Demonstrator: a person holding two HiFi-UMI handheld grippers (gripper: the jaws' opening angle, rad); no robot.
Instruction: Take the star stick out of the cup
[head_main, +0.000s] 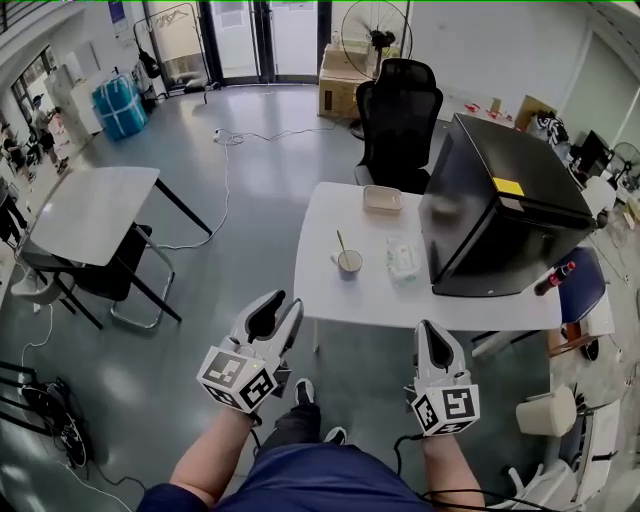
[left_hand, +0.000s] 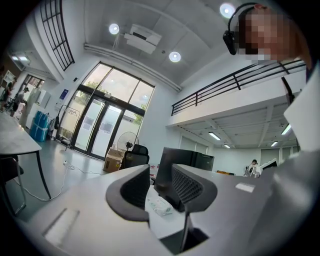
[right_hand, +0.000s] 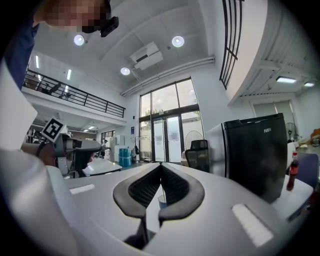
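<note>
Left gripper (left_hand: 160, 172): jaws apart, nothing between the pads. Through the gap, a wipes packet (left_hand: 159, 204) and a black cabinet (left_hand: 190, 157).

Right gripper (right_hand: 161, 172): jaw tips together, clamped on nothing. Only a narrow slit below the tips, with a sliver of what looks like the cup (right_hand: 162, 200) behind it.

Head view: left gripper (head_main: 283, 308) on the near-left side of the cup (head_main: 349, 264), right gripper (head_main: 432, 330) on the near-right side. Both well apart from the cup, over the floor, just short of the near edge of the white table (head_main: 370, 300).

Star stick (head_main: 341, 243): in the cup, leaning up and to the left past the rim, well apart from both sets of jaws. Star end too small to make out.

Room around the cup:
- Near side and left of the cup: bare tabletop out to the table edges.
- Just right of the cup: wipes packet (head_main: 403, 260), not touching it.
- Farther right of the cup: black cabinet (head_main: 500, 210), filling that end of the table.
- Beyond the cup, toward the far edge: shallow beige tray (head_main: 382, 198), contents not discernible.
- Past the tray from the cup: black office chair (head_main: 400, 110).
- Far right of the cup, past the cabinet: red-capped bottle (head_main: 555, 278).
- Well left of the cup, across open floor: second table (head_main: 95, 210).
</note>
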